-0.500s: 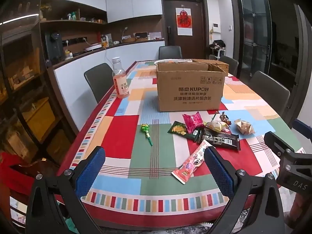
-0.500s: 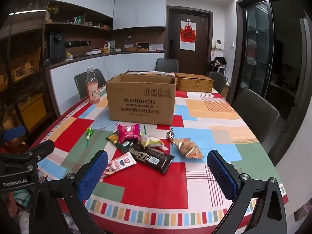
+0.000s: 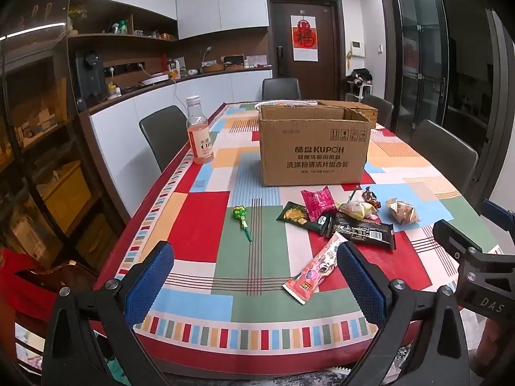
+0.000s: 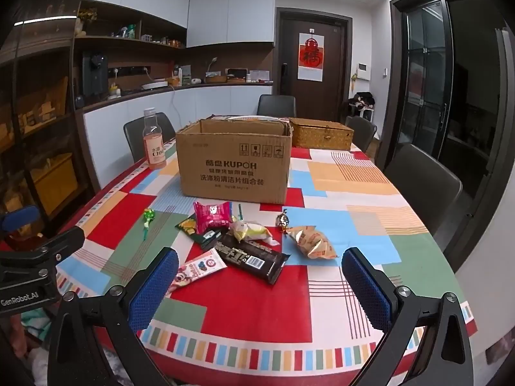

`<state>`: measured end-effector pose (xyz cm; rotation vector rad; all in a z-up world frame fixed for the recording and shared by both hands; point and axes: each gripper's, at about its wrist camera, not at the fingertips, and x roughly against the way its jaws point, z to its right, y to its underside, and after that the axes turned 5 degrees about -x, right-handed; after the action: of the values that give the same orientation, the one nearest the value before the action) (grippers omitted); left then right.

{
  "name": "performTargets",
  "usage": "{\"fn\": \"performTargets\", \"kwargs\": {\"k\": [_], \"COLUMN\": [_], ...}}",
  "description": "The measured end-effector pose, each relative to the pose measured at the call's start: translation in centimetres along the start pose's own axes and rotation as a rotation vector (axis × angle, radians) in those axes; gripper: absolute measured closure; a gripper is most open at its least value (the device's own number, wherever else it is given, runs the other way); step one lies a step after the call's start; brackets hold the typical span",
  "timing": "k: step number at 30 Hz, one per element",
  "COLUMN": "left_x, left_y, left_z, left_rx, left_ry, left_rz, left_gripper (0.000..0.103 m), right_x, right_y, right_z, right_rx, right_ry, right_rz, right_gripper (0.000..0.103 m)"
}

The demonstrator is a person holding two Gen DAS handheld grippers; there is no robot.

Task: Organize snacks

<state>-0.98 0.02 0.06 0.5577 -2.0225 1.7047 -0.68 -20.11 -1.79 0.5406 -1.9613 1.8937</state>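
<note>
Showing only in the right view, wicker basket (image 4: 322,135) behind cardboard box (image 4: 233,164); both grippers wide open, empty.

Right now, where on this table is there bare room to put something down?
Free: the cloth right of the brown cardboard box, in front of the woven basket; the near red patch between the right gripper fingers; the strip between the green lollipop and the pink drink bottle. Crowded: the wrapped snacks bunched before the box, around the black chocolate bar.

Even indoor light, sharp focus, fisheye bending, dark corners.
</note>
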Motion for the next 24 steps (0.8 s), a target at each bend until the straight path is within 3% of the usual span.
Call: {"fn": "performTargets", "kwargs": {"k": [24], "left_x": [0.08], "left_y": [-0.24], "left_z": [-0.43], "left_rx": [0.01], "left_ry": [0.003], "left_rz": [-0.001], "left_gripper": [0.0], "right_x": [-0.17], "right_y": [0.19], "right_z": [-0.25], "right_rx": [0.003], "right_ry": [-0.002], "right_rz": [-0.01], "right_gripper": [0.0]}}
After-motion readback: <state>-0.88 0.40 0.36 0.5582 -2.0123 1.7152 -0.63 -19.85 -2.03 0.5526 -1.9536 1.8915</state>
